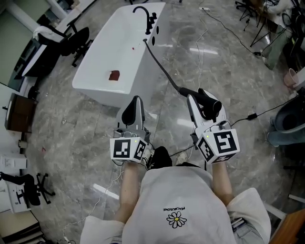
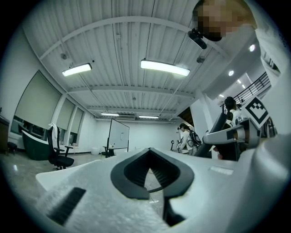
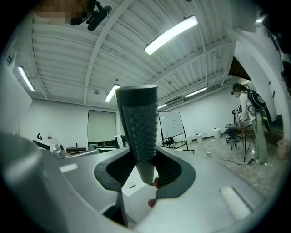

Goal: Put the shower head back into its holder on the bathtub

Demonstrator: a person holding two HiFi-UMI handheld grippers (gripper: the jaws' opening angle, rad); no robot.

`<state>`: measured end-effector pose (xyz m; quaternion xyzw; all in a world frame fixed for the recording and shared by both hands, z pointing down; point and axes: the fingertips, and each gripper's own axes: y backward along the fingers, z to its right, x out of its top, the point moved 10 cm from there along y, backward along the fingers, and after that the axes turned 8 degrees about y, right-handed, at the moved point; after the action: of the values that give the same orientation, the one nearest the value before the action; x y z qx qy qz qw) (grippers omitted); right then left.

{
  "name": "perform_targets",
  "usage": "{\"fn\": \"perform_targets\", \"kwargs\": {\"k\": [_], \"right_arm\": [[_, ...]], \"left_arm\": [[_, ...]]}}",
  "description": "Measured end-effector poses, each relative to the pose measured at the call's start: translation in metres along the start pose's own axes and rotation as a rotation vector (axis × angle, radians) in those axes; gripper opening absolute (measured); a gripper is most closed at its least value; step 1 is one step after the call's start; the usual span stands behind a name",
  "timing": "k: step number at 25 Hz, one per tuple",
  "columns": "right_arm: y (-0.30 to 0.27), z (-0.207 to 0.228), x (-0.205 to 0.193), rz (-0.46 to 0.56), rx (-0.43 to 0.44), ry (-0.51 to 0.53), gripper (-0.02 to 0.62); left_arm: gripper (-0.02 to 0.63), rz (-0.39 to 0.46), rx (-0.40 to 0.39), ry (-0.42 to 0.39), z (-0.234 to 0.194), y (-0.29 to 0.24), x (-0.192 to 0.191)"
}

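Observation:
The white bathtub (image 1: pixel 95 50) stands ahead on the marble floor, with a black faucet (image 1: pixel 143 12) and fittings at its far end. A black hose (image 1: pixel 162 69) runs from there down to the dark shower head (image 1: pixel 209 102). My right gripper (image 1: pixel 200 97) is shut on it. In the right gripper view the shower head (image 3: pixel 138 127) stands upright between the jaws of the right gripper (image 3: pixel 144 175), its nozzle face toward the camera. My left gripper (image 1: pixel 135 102) hangs beside it, short of the tub's near wall. Its jaws are shut with nothing in them (image 2: pixel 152 175).
A small red thing (image 1: pixel 114 75) lies in the tub. Office chairs (image 1: pixel 76 40) stand left of the tub, and cables (image 1: pixel 228 31) cross the floor at the right. A grey bin (image 1: pixel 288 119) sits at the right edge. A person (image 3: pixel 248 113) stands far off.

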<state>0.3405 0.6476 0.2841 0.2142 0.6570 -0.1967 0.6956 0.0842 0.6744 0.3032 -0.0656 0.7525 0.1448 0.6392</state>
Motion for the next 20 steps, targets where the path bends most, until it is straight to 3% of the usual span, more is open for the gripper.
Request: {"fn": "perform_targets", "kwargs": {"k": [5, 9, 15, 20], "right_arm": [[-0.012, 0.003, -0.006, -0.004, 0.014, -0.010, 0.138], [-0.030, 0.004, -0.015, -0.010, 0.018, -0.018, 0.138], [-0.075, 0.026, -0.015, 0.001, 0.017, 0.021, 0.138], [-0.146, 0.055, -0.004, -0.007, 0.030, 0.045, 0.138]], "left_arm": [[0.002, -0.005, 0.012, -0.033, -0.005, 0.000, 0.000], [0.002, -0.005, 0.027, 0.000, -0.024, -0.015, -0.015], [0.002, 0.032, 0.039, 0.074, -0.056, -0.074, -0.029], [0.002, 0.050, 0.071, 0.117, -0.096, -0.142, -0.031]]}}
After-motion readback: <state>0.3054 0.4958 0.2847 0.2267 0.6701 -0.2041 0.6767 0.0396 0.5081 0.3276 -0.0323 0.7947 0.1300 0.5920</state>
